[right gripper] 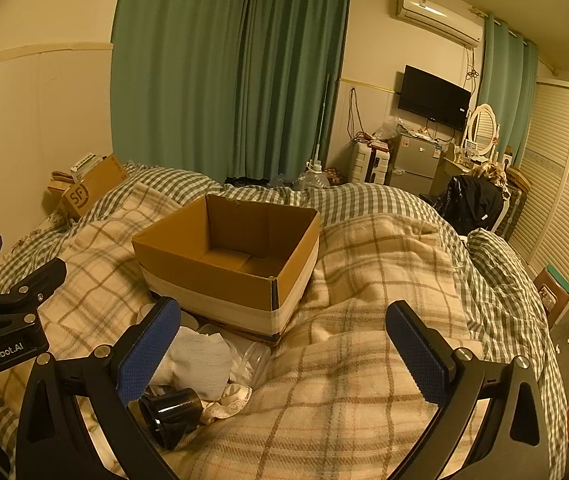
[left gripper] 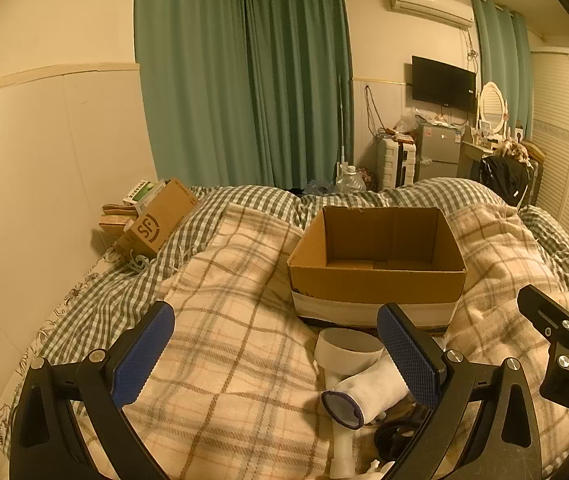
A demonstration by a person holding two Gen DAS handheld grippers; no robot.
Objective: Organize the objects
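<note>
Looking left to right, we see the left gripper [left gripper: 274, 342] spread wide w/ nothing between its blue pads, angled down over the plaid blanket [left gripper: 224, 360]. Far left by the wall sits a closed shipping carton [left gripper: 160, 220], tipped on its side, w/ a white pack [left gripper: 142, 192] leaning on it. Just inside the left gripper's right finger lies a white roll of tape [left gripper: 346, 350], its open ring facing up twd the camera. Below it, touching, is a rolled white sock [left gripper: 368, 394] w/ a purple cuff; its long axis runs lower-left to upper-right, cuff end pointing lower-left. A white tube-like piece [left gripper: 342, 452] pokes out underneath; we can't tell what it is.

Center: an open cardboard box [left gripper: 376, 284], upright, empty, white band round its base, resting on the blanket just beyond the pile.

In the right wrist view we see a black cup-like part [right gripper: 174, 408] on its side, mouth aimed lower-left, beside a white cloth [right gripper: 200, 360] & some clear plastic [right gripper: 252, 360], all near the box's front corner. The right gripper [right gripper: 282, 344] is likewise spread wide, empty, over bare blanket, well apart from the pile.
</note>
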